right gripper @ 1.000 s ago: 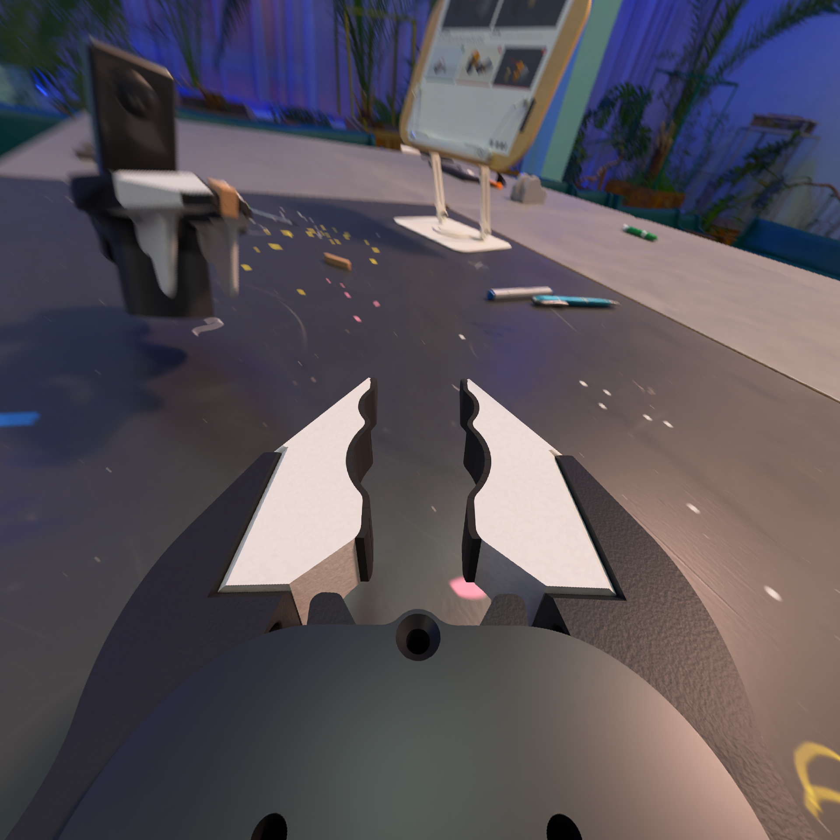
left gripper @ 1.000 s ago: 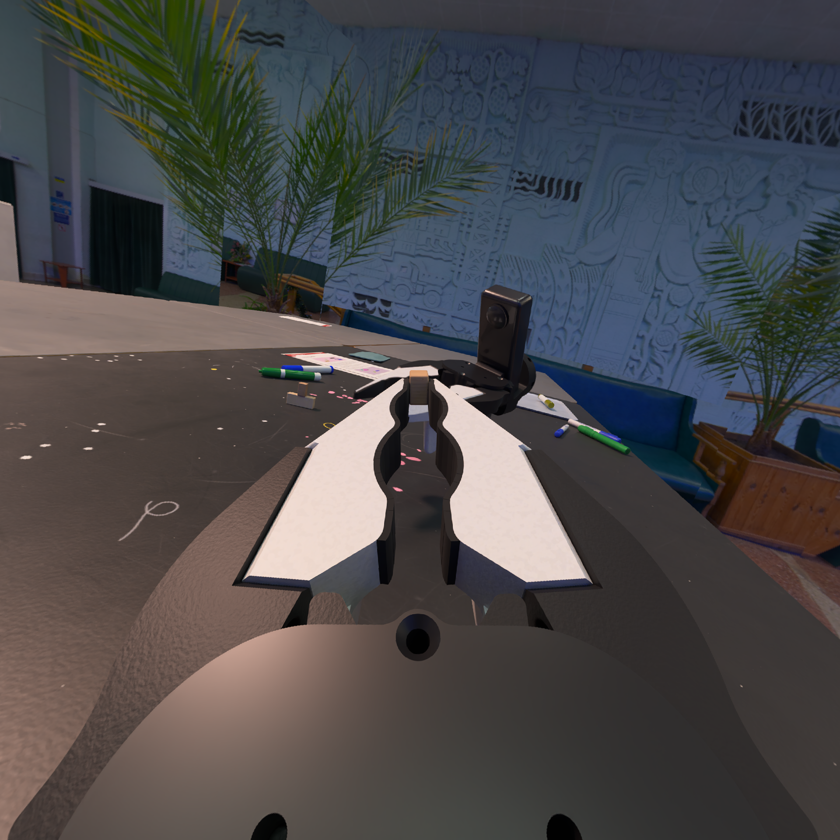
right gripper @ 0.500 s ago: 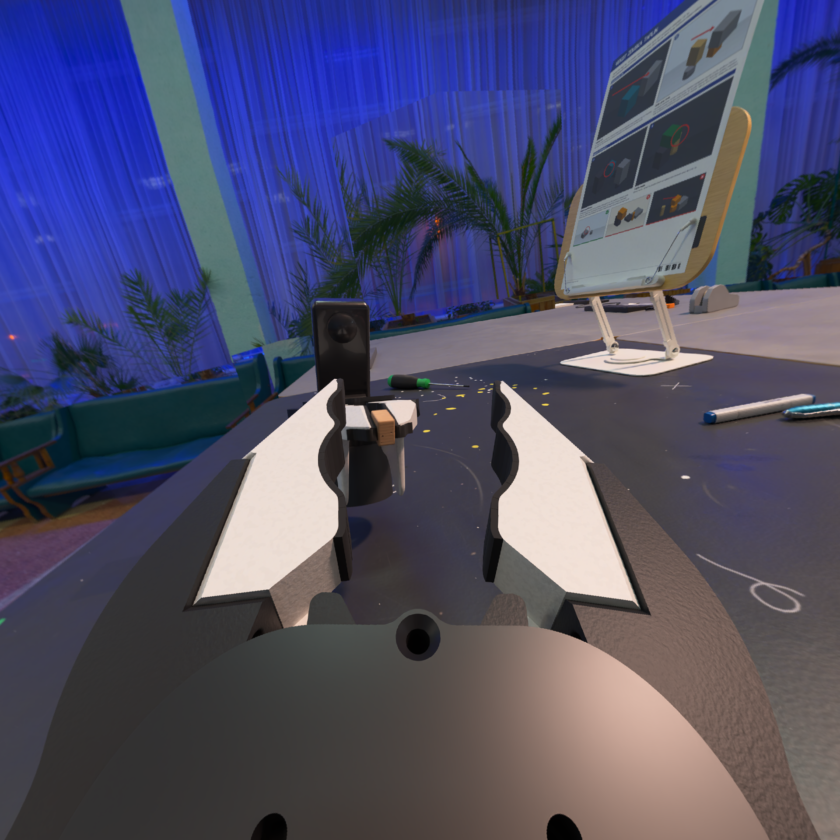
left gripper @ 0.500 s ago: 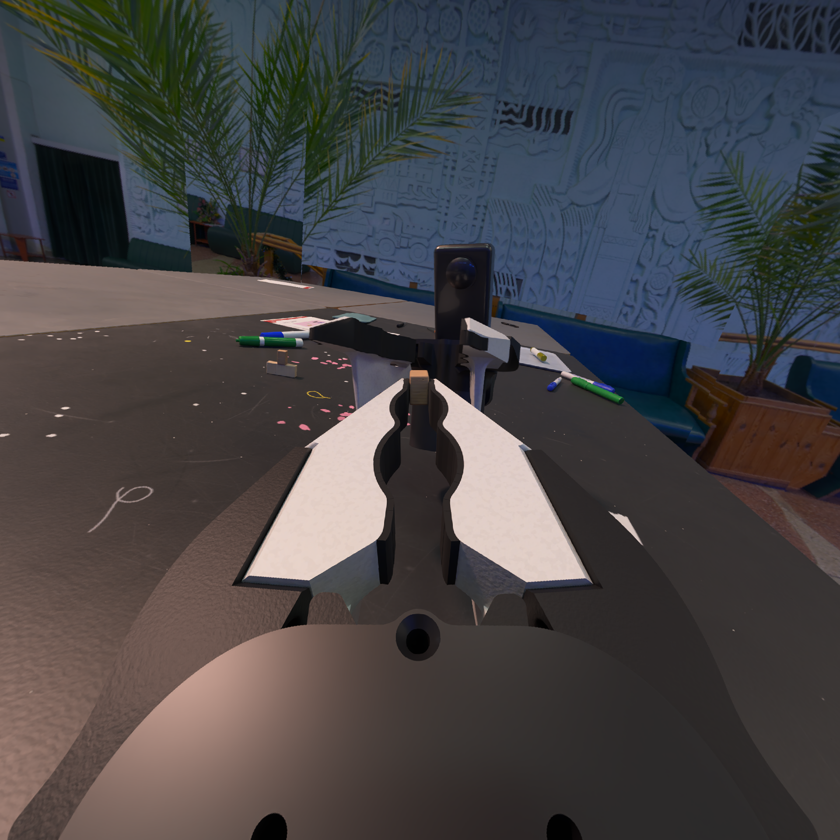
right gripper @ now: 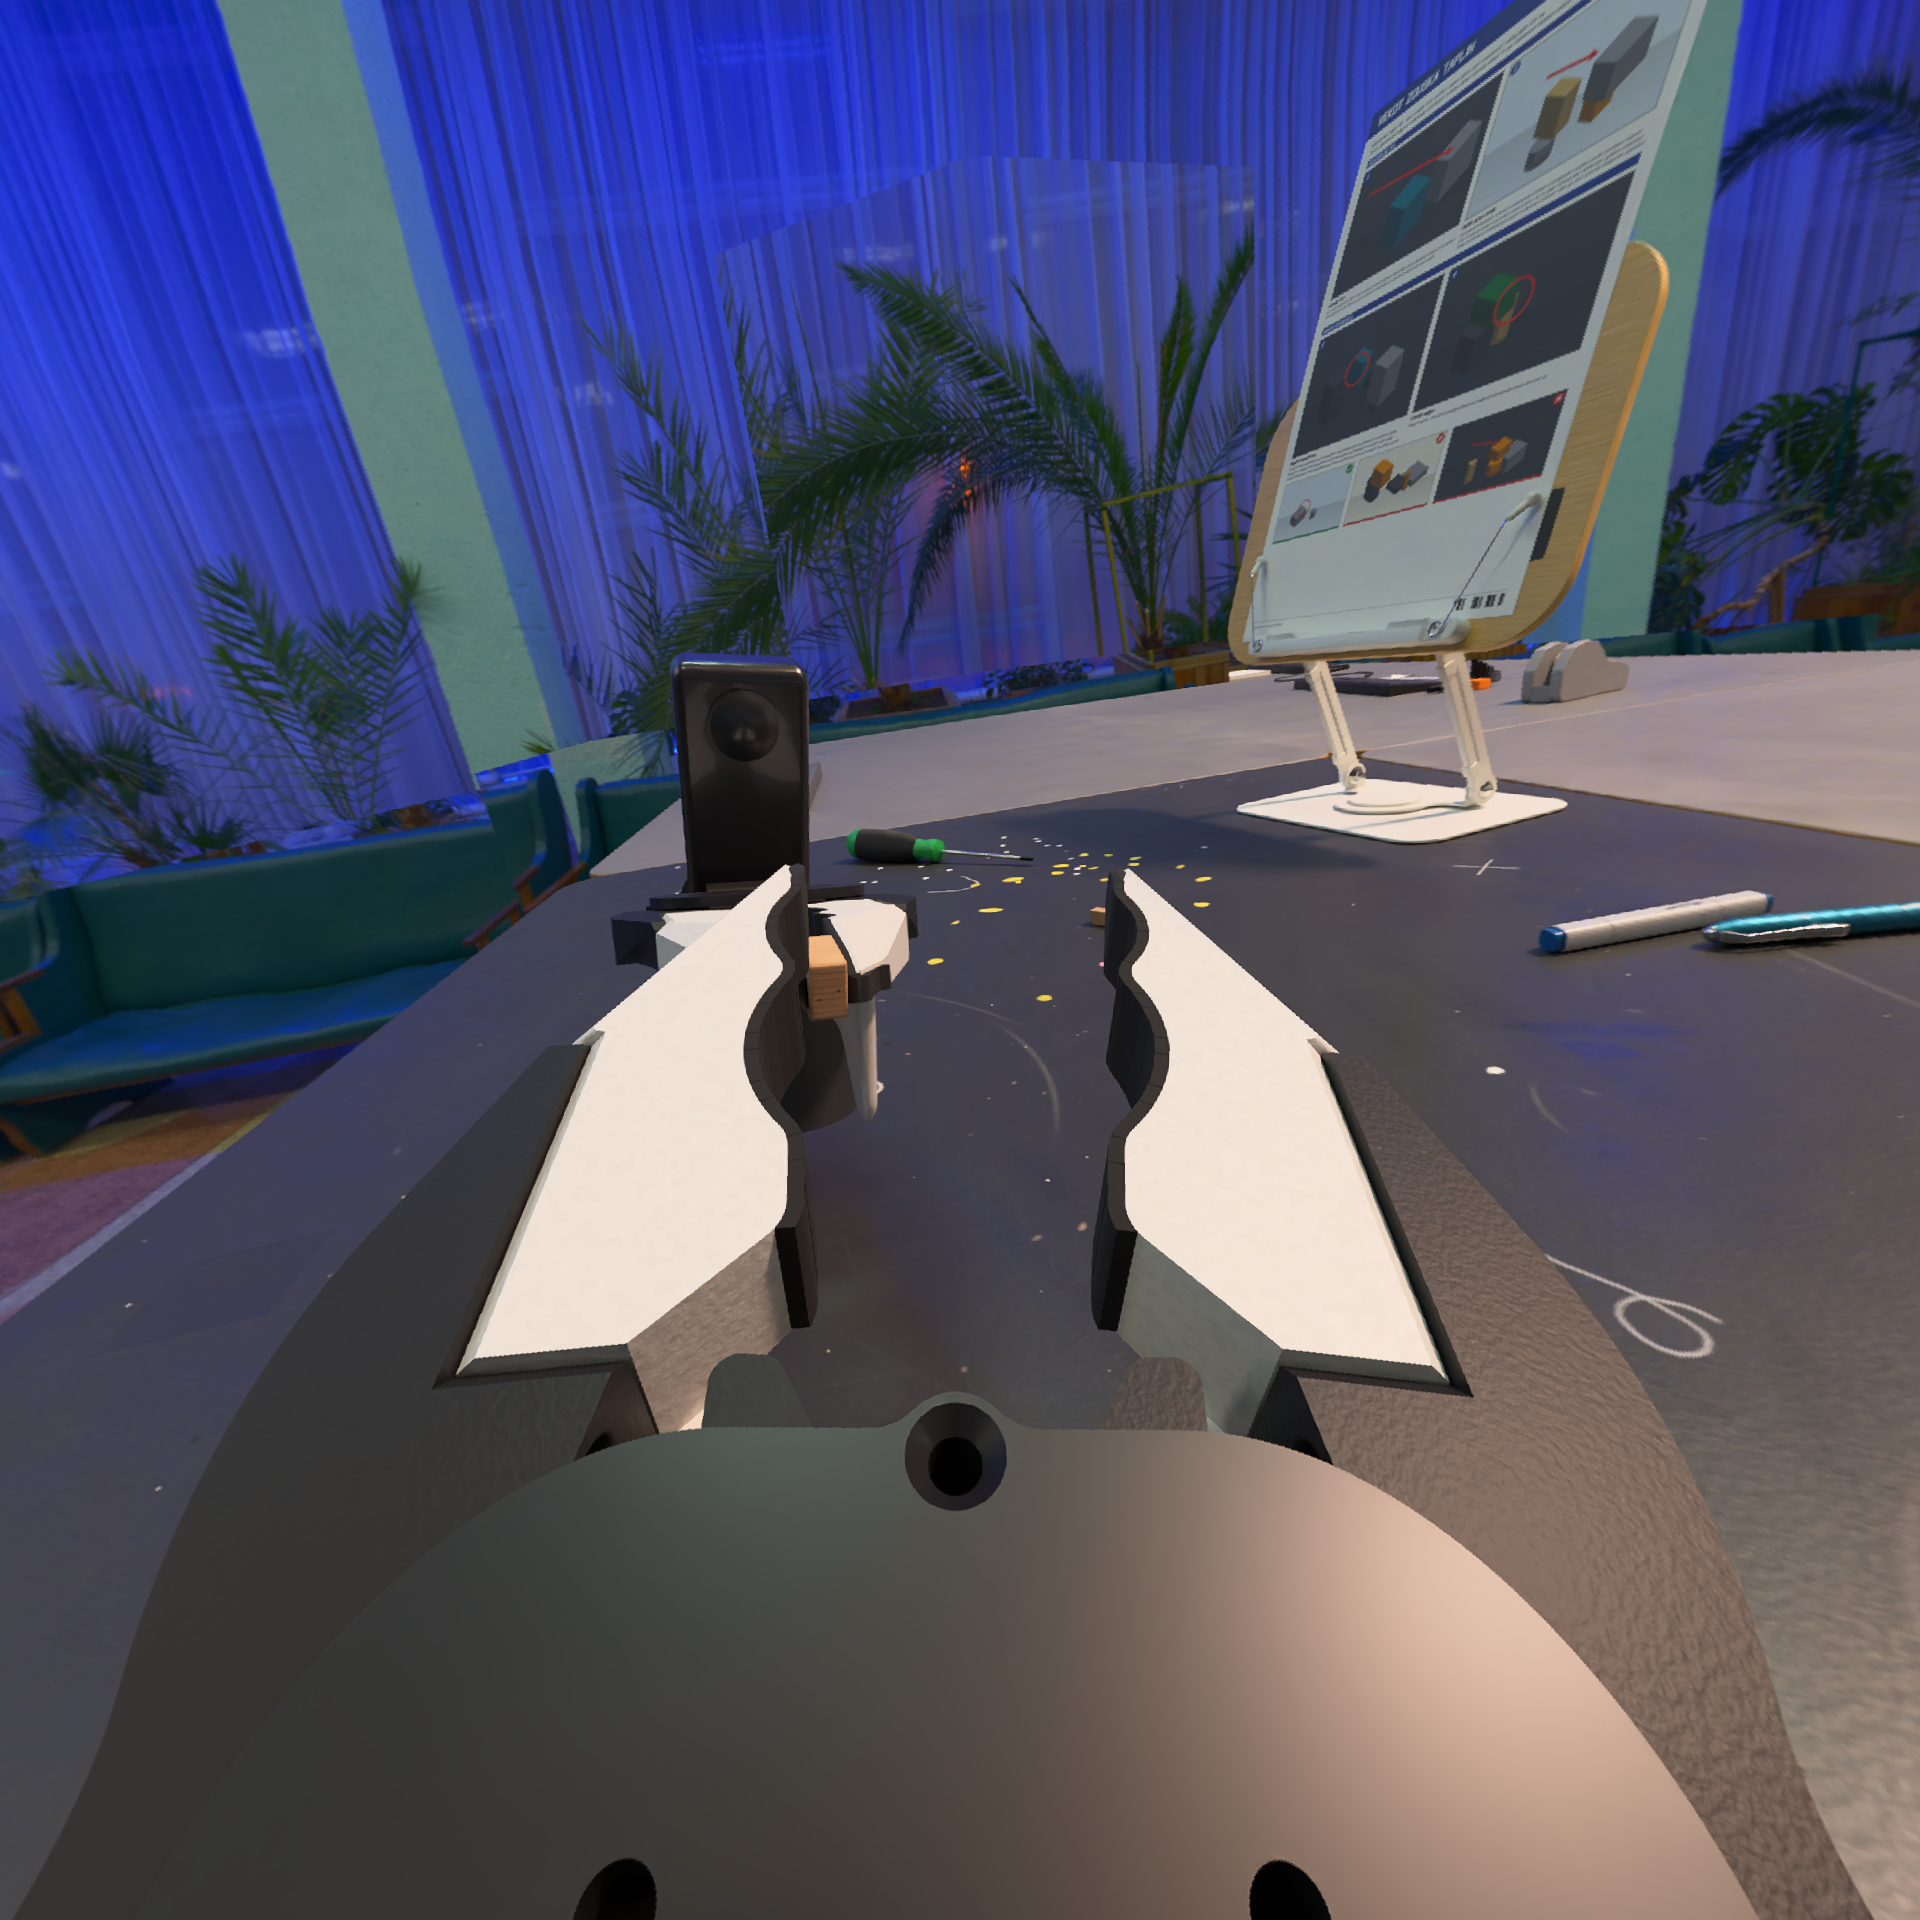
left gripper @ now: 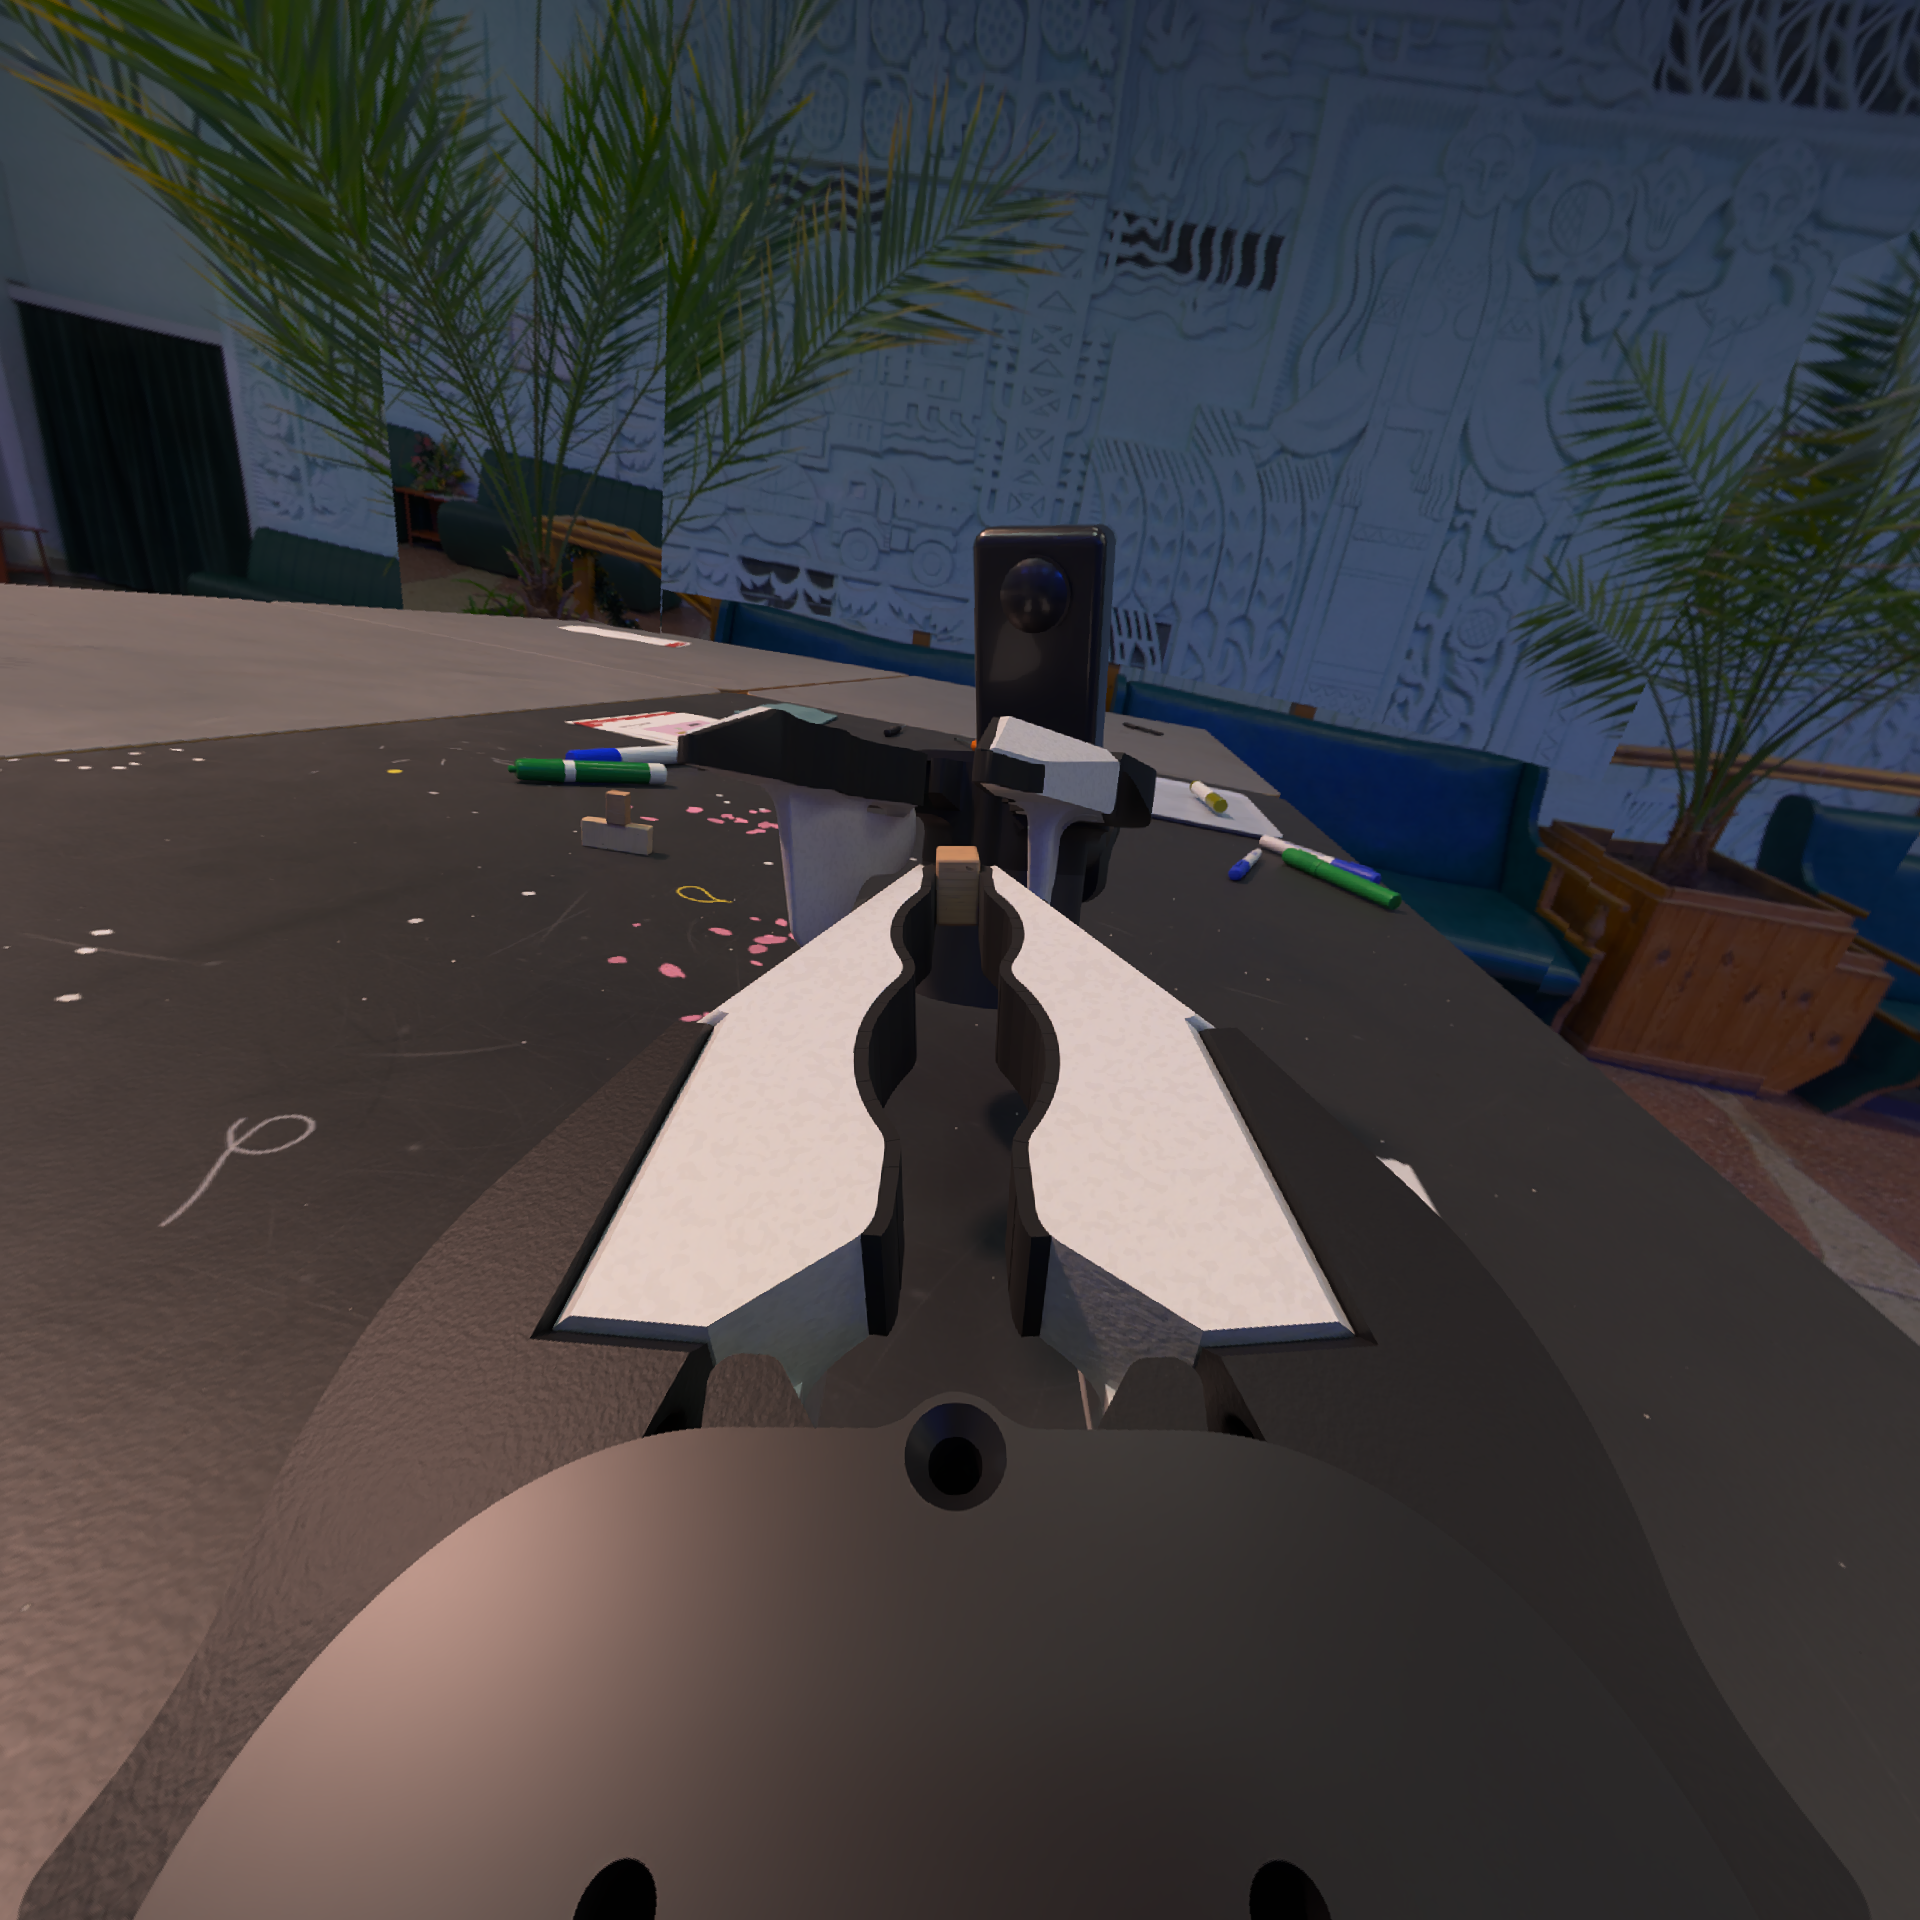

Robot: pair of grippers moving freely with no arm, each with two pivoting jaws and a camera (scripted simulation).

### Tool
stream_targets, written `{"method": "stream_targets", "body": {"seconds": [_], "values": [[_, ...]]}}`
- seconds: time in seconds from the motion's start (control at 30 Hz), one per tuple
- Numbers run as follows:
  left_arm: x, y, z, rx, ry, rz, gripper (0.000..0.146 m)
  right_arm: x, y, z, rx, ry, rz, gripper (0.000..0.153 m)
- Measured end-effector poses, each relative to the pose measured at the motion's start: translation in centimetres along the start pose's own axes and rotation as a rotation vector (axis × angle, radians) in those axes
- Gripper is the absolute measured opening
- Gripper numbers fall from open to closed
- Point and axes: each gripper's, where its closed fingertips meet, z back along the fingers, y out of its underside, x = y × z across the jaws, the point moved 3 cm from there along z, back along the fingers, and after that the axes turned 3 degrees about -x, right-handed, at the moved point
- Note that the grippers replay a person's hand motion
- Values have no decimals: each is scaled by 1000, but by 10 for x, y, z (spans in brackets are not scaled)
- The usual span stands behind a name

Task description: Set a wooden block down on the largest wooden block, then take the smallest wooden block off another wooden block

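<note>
My left gripper [left gripper: 957, 878] is shut on a small tan wooden block [left gripper: 957, 902], held at its fingertips above the dark table. It also shows in the right wrist view [right gripper: 831, 940], with the block [right gripper: 828, 975] just behind my right gripper's left finger. My right gripper [right gripper: 951, 894] is open and empty. It faces the left gripper closely, as the left wrist view [left gripper: 935, 779] shows. Far left on the table, a flat pale wooden block [left gripper: 617, 840] carries a tiny wooden block [left gripper: 619, 803]. Another small wooden piece [right gripper: 1097, 914] lies on the table beyond my right fingertips.
Green and blue markers [left gripper: 592, 771] lie behind the stacked blocks, more markers [left gripper: 1330, 873] near the right table edge. A screwdriver [right gripper: 904, 847], two pens [right gripper: 1662, 920] and a picture board on a white stand [right gripper: 1403, 810] are in the right wrist view. The table edge [right gripper: 260, 1122] runs at left.
My right gripper swung round from facing the table to facing my left gripper, and its jaws opened wider. My left gripper kept the block and drew closer to the right one.
</note>
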Motion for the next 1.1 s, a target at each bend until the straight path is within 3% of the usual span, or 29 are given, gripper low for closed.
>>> {"method": "stream_targets", "body": {"seconds": [0.13, 0.3, 0.67, 0.97, 1.1], "values": [[1, -2, 1, -18, 3, 17, 7, -5, -4, 8, -1, 24, 29, 55], [1, -3, 2, -29, -1, 23, 7, -10, -7, 17, 6, 49, 72, 41], [-1, 0, 0, -5, 2, 2, 7, 6, 3, -5, 47, -27, 53, 53], [0, -2, 2, -22, 4, 14, 7, -1, -1, 6, 43, -12, 69, 54], [0, -2, 2, -24, 8, 15, 7, -8, -5, 14, 22, 26, 82, 40]]}}
